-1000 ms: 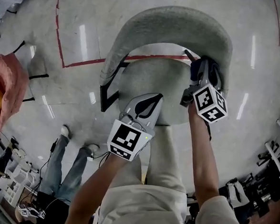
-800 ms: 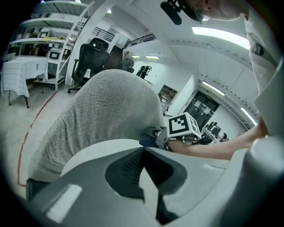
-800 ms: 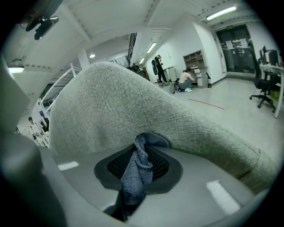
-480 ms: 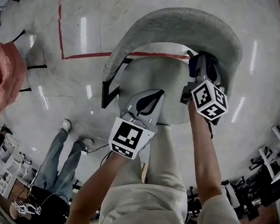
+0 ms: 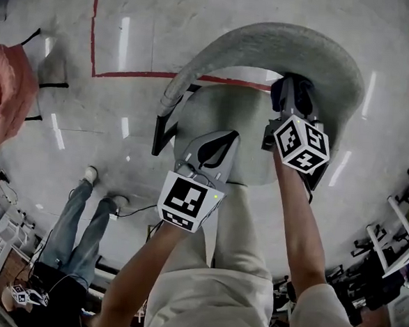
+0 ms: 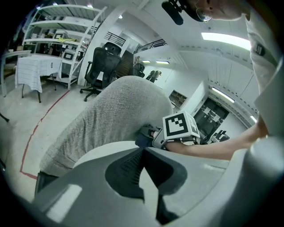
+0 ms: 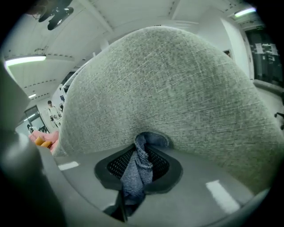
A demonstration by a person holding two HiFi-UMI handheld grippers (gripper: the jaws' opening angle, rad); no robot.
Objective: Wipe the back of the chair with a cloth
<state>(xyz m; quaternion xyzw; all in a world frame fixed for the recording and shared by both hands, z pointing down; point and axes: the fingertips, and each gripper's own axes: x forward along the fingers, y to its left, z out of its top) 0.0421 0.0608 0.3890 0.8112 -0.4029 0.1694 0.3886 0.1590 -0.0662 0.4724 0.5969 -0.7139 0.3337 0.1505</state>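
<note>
The right hand-held gripper [image 5: 293, 87] is clamped on the blue cloth [image 7: 136, 170], pressing it to the inner face of the chair back [image 5: 269, 41], below its curved top edge. Bare floor [image 5: 222, 7] lies open beyond the back's outer face. The left hand-held gripper [image 6: 144, 153], jaws together and empty, hovers over the seat [image 5: 215, 114] in front of the back. Compared with a second ago, both have barely shifted against the back.

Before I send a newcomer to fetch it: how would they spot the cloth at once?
Find the grey chair back curving round the seat. The right gripper is against its inner face, jaws shut on the cloth. It is a crumpled blue-grey rag, darker and bluer than the pale chair back.
</note>
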